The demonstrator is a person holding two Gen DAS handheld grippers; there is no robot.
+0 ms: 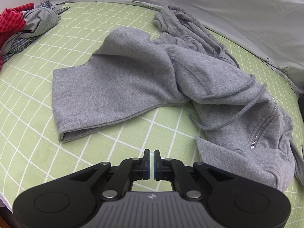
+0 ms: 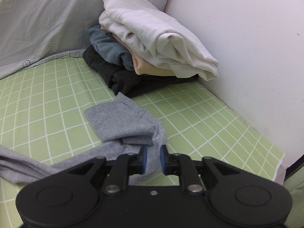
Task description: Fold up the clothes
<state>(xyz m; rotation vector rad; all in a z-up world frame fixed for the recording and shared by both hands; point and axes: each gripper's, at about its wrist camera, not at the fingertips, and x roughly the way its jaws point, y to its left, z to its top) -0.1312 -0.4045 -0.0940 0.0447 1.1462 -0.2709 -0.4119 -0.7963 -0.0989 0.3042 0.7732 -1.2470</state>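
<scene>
A grey zip-up hoodie (image 1: 133, 79) lies crumpled on the green checked sheet (image 1: 38, 98). Its hood spreads flat to the left, and its drawstrings (image 1: 247, 110) and zipper (image 1: 266, 121) are bunched at the right. My left gripper (image 1: 151, 159) hovers just in front of the hood's near edge, shut with nothing between its pads. In the right wrist view, a part of the grey hoodie (image 2: 121, 117) rises in a ridge to my right gripper (image 2: 153, 157), which is shut on that fabric. A folded-over flap lies just ahead of the fingers.
A stack of folded clothes (image 2: 148, 43), white on top of beige, denim and black, sits in the corner against the white wall (image 2: 247, 38). A pile of unfolded red and checked garments (image 1: 20, 26) lies at the far left. A grey printed cloth (image 1: 228, 9) hangs behind the bed.
</scene>
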